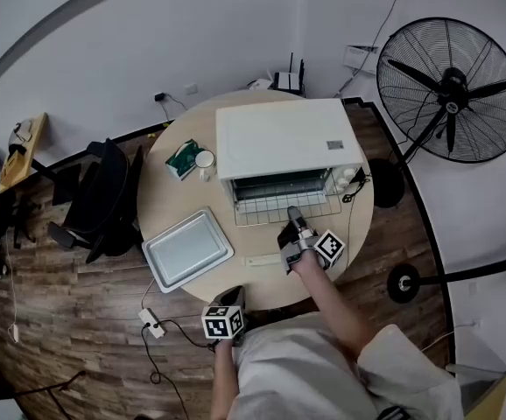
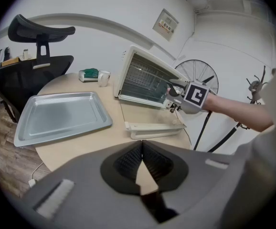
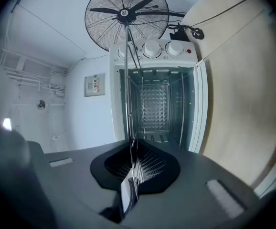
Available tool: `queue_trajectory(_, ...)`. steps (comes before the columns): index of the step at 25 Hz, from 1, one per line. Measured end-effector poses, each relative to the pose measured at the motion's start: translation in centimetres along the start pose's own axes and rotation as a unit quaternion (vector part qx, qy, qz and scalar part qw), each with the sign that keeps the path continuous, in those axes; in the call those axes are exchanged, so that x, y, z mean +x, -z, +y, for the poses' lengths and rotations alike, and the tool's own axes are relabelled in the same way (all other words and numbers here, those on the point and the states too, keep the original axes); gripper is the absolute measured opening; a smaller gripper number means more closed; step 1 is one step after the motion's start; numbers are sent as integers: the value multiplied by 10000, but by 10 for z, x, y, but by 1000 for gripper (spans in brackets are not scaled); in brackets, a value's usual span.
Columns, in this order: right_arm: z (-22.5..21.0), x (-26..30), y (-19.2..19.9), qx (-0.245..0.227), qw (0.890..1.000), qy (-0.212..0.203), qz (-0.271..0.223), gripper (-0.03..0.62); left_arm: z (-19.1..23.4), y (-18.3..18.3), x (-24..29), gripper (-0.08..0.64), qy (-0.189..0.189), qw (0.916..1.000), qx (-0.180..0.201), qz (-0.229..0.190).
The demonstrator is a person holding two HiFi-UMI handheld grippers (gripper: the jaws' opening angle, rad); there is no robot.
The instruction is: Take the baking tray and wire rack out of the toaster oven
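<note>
The white toaster oven (image 1: 279, 138) stands on the round table with its glass door (image 1: 262, 260) folded down flat. The wire rack (image 1: 288, 204) sticks partway out of the oven mouth. My right gripper (image 1: 293, 220) is shut on the rack's front edge. In the right gripper view the rack (image 3: 128, 80) runs edge-on from between the jaws (image 3: 135, 149) into the cavity. The silver baking tray (image 1: 187, 249) lies empty on the table, left of the door. My left gripper (image 1: 234, 297) hovers at the table's near edge, its pads (image 2: 142, 147) shut with nothing between them, pointing toward the tray (image 2: 61, 116) and oven (image 2: 145, 78).
A white mug (image 1: 205, 160) and a green packet (image 1: 183, 158) sit left of the oven. A standing fan (image 1: 450, 90) is at the right and a black office chair (image 1: 100, 195) at the left of the table. A power strip (image 1: 152, 322) lies on the floor.
</note>
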State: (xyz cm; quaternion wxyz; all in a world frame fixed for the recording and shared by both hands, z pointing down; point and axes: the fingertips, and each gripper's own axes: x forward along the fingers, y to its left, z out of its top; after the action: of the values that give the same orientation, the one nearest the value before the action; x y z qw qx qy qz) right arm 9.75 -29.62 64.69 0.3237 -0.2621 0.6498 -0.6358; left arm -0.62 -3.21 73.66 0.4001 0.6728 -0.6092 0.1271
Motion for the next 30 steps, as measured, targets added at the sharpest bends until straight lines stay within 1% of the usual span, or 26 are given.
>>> queue_trajectory(2,3,-4,3,-8,10000,49,36,7,1,0,0,57,6,10000,15,14)
queue_trajectory(6,-3,-12,2,-71,9999,-31,133,8,2,-1,1,57,16,10000,28,33)
queue_trajectory(13,5,-24,7,-284,9993,156,211,8,6,2,-1,57,17,10000,15,68)
queue_trajectory(17,8,-30,11,-275,9993,164,170,8,8,3,-1,57,26,9999,-25,108)
queue_trajectory(21,6,-40,12,-385,9989,252,127,8,8,3,1,57,42,9999,-16,117)
queue_trajectory(27,7,-54,15,-479,9987,59,136,8,6,1,3,57,58,9999,14,125)
queue_trajectory(30,12,-59,13,-620,9979,12,202,8,6,2,4,57,65,9999,15,136)
